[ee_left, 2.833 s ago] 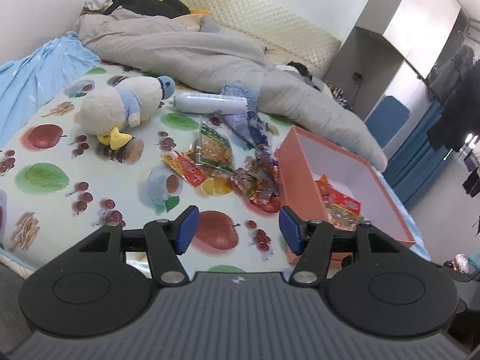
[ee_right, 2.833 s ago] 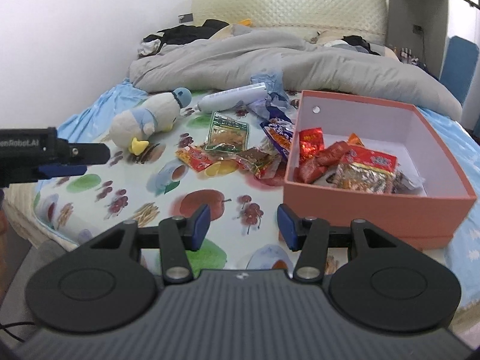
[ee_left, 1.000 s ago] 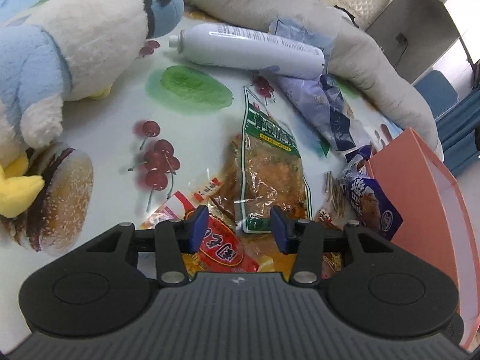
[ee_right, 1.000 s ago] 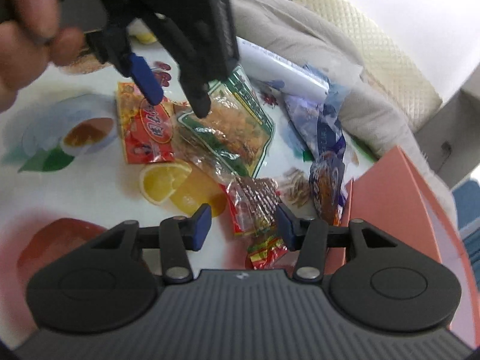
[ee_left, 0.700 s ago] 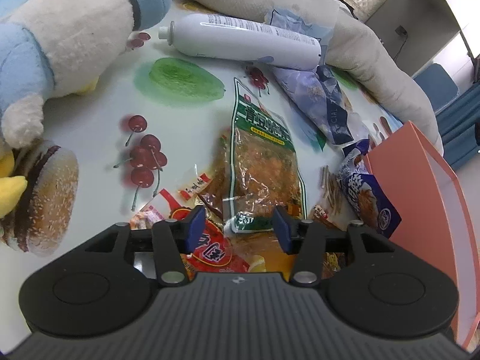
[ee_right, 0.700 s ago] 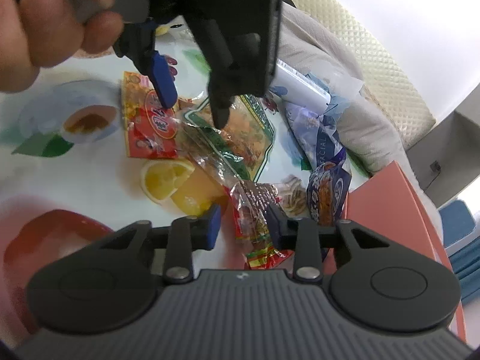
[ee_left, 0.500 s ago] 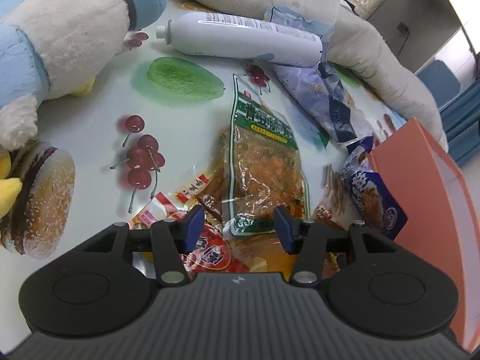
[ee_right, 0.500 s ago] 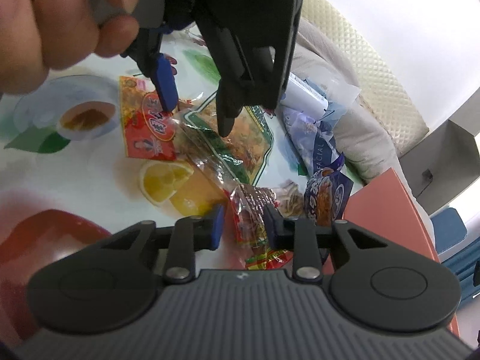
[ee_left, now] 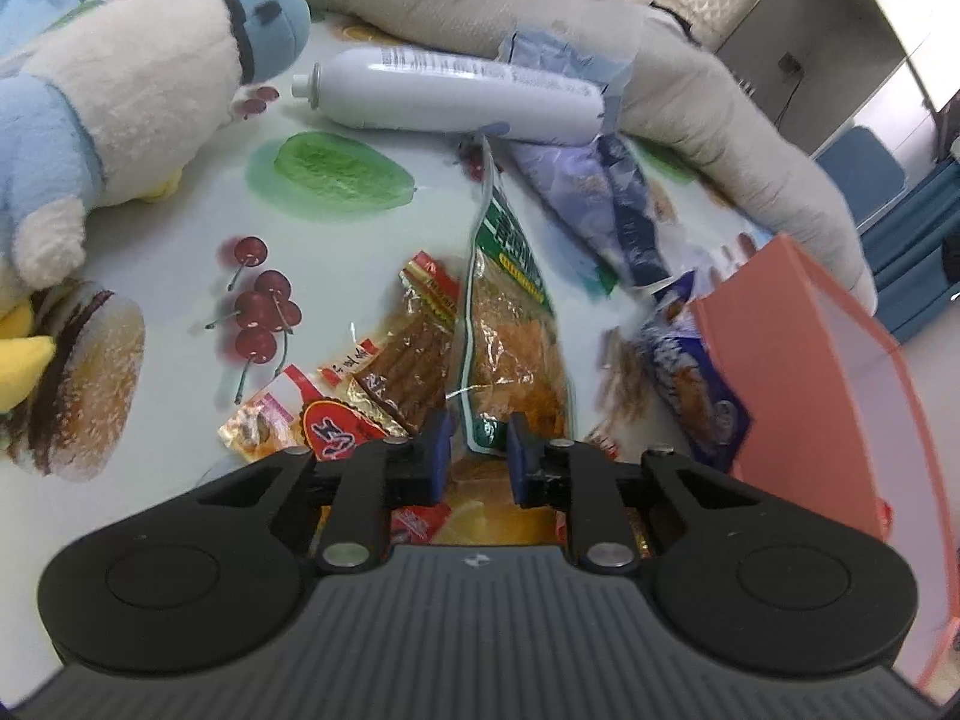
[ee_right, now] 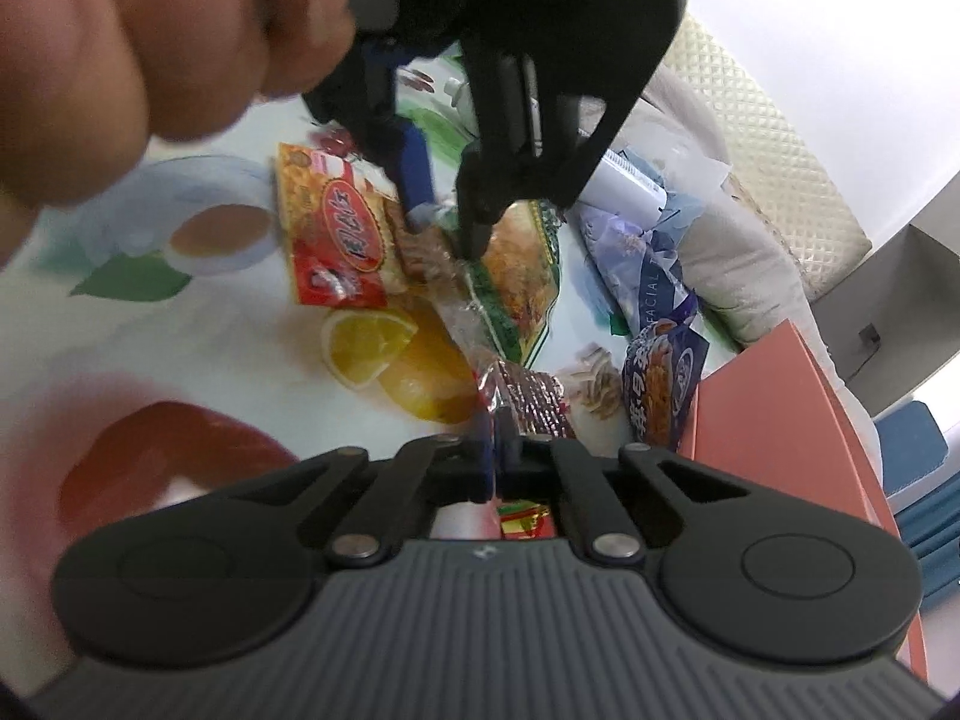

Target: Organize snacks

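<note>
Snack packets lie in a heap on the fruit-print bedsheet beside a salmon-pink box. My left gripper is shut on the near edge of a green-and-orange snack packet, which stands tilted up on its side; it also shows in the right wrist view. My right gripper is shut on a clear packet of dark red snack. A red-and-yellow packet and a brown strip packet lie beside them. A blue packet leans on the box.
A white-and-blue plush toy lies at the left. A white spray bottle and a blue-white tissue pack lie behind the snacks. A grey duvet covers the far bed. A hand holding the left gripper fills the right view's top.
Both grippers went from open to shut: the left closed on the green packet and tipped it up, the right closed on the dark red packet. Both have moved in closer to the heap.
</note>
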Demonstrator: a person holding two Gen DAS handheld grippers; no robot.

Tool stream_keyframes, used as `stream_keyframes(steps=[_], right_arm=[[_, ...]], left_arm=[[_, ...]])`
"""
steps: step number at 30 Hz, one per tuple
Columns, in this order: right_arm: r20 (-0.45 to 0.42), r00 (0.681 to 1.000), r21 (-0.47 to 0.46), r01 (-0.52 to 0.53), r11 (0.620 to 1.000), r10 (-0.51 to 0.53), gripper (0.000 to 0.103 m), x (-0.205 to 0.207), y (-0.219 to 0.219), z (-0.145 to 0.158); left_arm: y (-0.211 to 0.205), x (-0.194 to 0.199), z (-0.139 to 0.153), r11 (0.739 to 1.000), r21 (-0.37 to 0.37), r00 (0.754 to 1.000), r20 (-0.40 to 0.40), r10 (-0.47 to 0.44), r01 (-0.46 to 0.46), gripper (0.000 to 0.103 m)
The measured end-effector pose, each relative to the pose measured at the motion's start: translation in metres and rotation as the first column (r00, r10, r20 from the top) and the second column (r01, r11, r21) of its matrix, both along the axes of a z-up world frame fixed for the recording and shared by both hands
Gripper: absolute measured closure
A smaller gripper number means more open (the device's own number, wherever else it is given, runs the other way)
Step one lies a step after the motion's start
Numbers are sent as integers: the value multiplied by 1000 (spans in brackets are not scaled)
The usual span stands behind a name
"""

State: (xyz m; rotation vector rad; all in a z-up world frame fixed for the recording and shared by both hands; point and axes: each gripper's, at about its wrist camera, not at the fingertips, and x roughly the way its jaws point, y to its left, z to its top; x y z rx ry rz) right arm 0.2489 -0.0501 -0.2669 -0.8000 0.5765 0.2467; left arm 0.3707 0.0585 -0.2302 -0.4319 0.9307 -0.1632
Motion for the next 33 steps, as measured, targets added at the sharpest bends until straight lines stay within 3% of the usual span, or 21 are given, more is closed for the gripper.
stream_keyframes(steps=[10,14,15,23,31,33], right_arm=[[-26,1000,18,-13,1000,13,100,-48,-6,20],[-42,999,35,-17,999,18,100,-75,-9,29],[-50,998,36,-21,999,22,100,-82,-10,31],[-136,988,56,-62,997,69,100,-137,-30,49],[-208,975,64,-71,995,83,100,-179,-36,49],[-218,973,81,-66,994,83,100,-186,-37,53]], left_arm=[[31,-66,25,991,-108,997,11,78,-76,86],[38,-107,28,989,-125,996,6,86,-85,86],[41,-118,27,987,-139,996,0,85,-84,96],[55,-210,20,974,-196,993,-44,108,-114,97],[59,-268,23,968,-214,990,-77,119,-133,96],[56,-278,26,975,-186,991,-76,111,-123,96]])
